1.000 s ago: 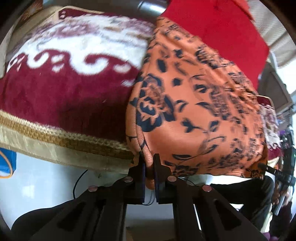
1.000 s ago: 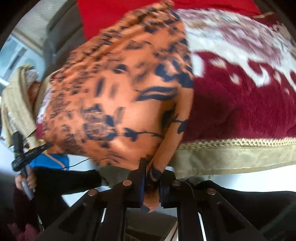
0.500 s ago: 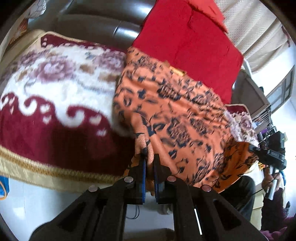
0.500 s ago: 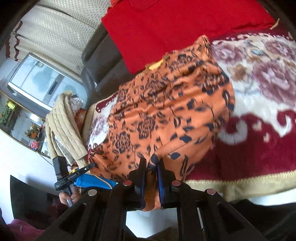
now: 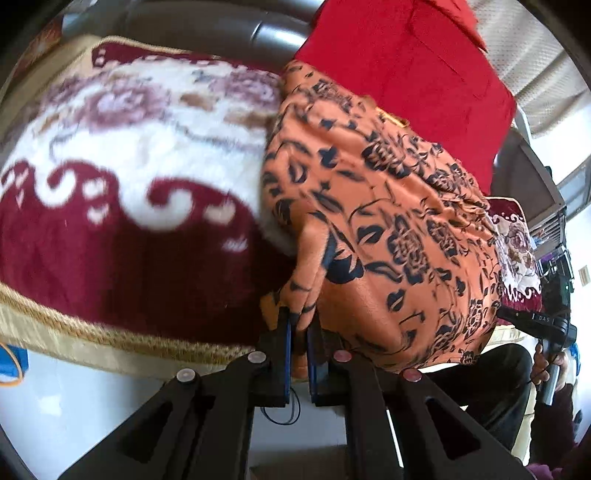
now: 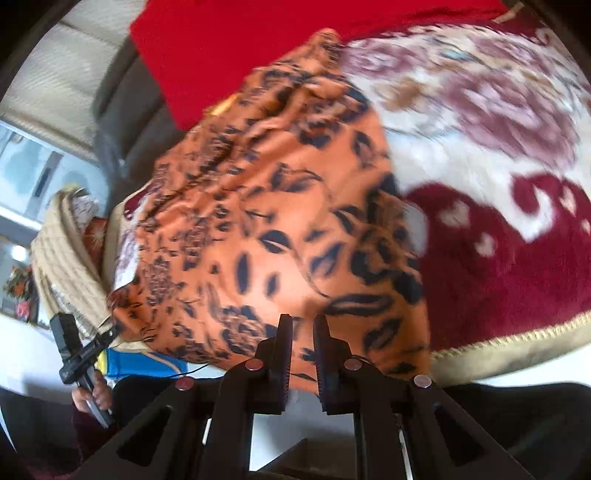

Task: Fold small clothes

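Observation:
An orange garment with a dark floral print (image 5: pixel 388 229) (image 6: pixel 280 221) lies over a plush red and white blanket (image 5: pixel 129 240) (image 6: pixel 498 240). Its near edge is lifted off the blanket. My left gripper (image 5: pixel 299 321) is shut on the garment's near left corner, and a fold of cloth hangs between the blue pads. My right gripper (image 6: pixel 302 326) is shut on the near right edge, with orange cloth pinched between its fingers. The far end of the garment rests against a red cushion (image 5: pixel 406 74) (image 6: pixel 240 44).
The blanket's gold trim (image 5: pixel 110 332) (image 6: pixel 517 347) hangs over the seat's front edge above a white floor. A dark sofa back (image 5: pixel 221 22) runs behind. Each view's outer side shows a hand (image 5: pixel 546 365) (image 6: pixel 92 391) on a black handle. A beige quilted cloth (image 6: pixel 62 258) lies far left.
Both grippers have risen and shifted with the garment's near edge still held, so more of the red cushion and sofa back shows. The right wrist view has rolled.

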Demonstrator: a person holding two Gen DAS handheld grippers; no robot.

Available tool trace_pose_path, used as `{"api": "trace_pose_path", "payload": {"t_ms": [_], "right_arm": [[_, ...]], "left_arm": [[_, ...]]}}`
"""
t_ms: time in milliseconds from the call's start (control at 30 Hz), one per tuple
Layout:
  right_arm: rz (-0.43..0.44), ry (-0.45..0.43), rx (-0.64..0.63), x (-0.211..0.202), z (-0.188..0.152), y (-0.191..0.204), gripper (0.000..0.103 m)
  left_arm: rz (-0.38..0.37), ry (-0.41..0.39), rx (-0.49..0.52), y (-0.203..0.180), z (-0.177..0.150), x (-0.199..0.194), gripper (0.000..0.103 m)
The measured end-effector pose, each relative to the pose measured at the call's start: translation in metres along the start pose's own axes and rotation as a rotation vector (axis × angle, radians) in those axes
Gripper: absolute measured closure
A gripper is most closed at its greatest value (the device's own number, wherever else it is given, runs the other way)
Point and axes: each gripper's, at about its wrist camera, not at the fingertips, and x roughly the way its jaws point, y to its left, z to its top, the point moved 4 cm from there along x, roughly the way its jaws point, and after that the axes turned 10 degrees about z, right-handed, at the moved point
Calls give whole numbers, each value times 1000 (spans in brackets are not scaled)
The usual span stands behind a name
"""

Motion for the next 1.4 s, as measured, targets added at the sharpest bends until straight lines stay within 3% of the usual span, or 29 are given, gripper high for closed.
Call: {"api": "trace_pose_path", "payload": {"t_ms": [133, 167, 233, 267, 300, 433, 567, 667, 733, 767, 867, 900, 1000, 1067, 1100, 1133, 1167, 1200, 1233, 1267, 1300, 1400], "right_arm": [[-46, -12, 33, -11, -5, -19, 86], [-66, -22, 29, -14, -6, -24, 78], [-98, -32, 31, -19, -10, -34, 62], [-101, -34, 45, -21, -13, -42, 35], [-100, -42, 63, -22, -16, -49, 20], [-81, -92, 97, -21, -25, -69, 20], [-64, -68, 123, 1, -30, -79, 20], [-89, -50, 138, 19, -36, -81, 28], [-61, -39, 142, 24, -40, -76, 61], [-38, -40, 116, 23, -41, -66, 73], [-65, -23, 35, 17, -43, -48, 75], [-36, -13, 29, 16, -44, -45, 75], [21, 19, 38, 16, -43, -41, 72], [24, 43, 76, 20, -42, -47, 67], [20, 58, 97, 24, -41, -51, 47], [19, 67, 113, 27, -41, -54, 35], [20, 67, 127, 27, -44, -55, 29], [20, 57, 122, 28, -45, -54, 30], [23, 53, 85, 30, -45, -50, 34], [6, 61, 31, 32, -45, -45, 53], [-12, 73, 6, 37, -47, -42, 81], [-65, 94, -12, 34, -48, -39, 91]], "left_arm": [[1, -5, -5, 3, -5, 4, 94], [2, 0, -8, 3, -6, 6, 94], [6, 21, -19, 5, -9, 12, 81], [12, 32, -24, 5, -10, 14, 75], [21, 48, -27, 6, -11, 18, 64], [13, 61, -13, 2, -14, 20, 51], [12, 55, 3, -5, -14, 21, 50], [10, 35, 14, -9, -13, 20, 53], [9, 27, 19, -8, -12, 19, 78], [8, 30, 15, -7, -11, 19, 79], [-6, 32, -6, -1, -11, 17, 79], [-8, 35, -12, 0, -10, 17, 76], [15, 46, -26, 4, -8, 18, 40], [12, 43, -37, 6, -7, 18, 38], [3, 44, -41, 5, -6, 19, 38], [-5, 39, -47, 8, -5, 17, 38], [-11, 29, -53, 9, -4, 16, 39], [-18, 21, -57, 10, -2, 15, 39], [-18, 14, -58, 11, -1, 14, 41], [-18, 10, -54, 11, 1, 13, 44], [-16, 6, -42, 10, 3, 12, 49], [35, -29, 20, 3, 12, 3, 50]]}}
